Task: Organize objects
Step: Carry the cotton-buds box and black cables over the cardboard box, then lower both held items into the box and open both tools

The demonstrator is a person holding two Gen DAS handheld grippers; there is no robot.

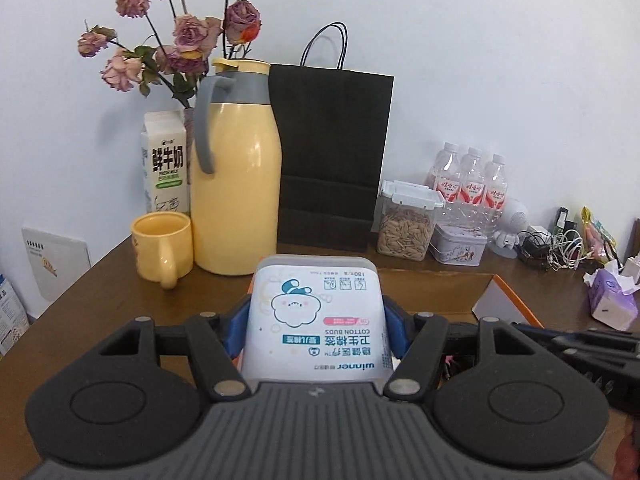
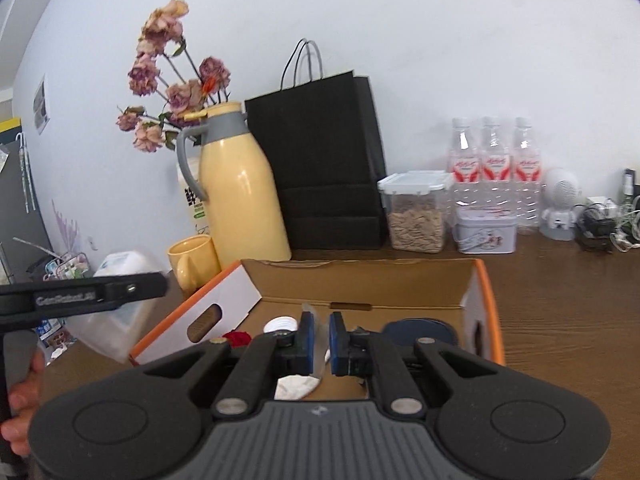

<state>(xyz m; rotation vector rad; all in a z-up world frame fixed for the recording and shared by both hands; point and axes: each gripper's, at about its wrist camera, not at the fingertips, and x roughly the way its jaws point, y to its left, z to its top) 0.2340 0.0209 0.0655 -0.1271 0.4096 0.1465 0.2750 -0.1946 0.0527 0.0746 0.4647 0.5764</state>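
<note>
My left gripper [image 1: 316, 320] is shut on a clear cotton-bud box [image 1: 314, 320] with a white and blue label, held above the left edge of the open cardboard box [image 1: 496, 300]. In the right wrist view the same cotton-bud box [image 2: 120, 304] and left gripper show at the left, beside the cardboard box [image 2: 360, 280]. My right gripper [image 2: 321, 344] hangs over the inside of that box. Its blue pads [image 2: 307, 344] are nearly together on a thin clear plastic piece [image 2: 318, 354]. Inside lie a white cap [image 2: 282, 324], a red item [image 2: 237, 338], a dark blue round item [image 2: 420, 330] and a white cloth [image 2: 296, 386].
At the back stand a yellow mug [image 1: 162, 246], a yellow thermos jug [image 1: 236, 168], a milk carton [image 1: 166, 164], dried roses [image 1: 180, 36], a black paper bag [image 1: 332, 152], a seed jar [image 1: 406, 222], a tin [image 1: 460, 242], water bottles [image 1: 474, 178], cables [image 1: 556, 246] and tissues [image 1: 612, 300].
</note>
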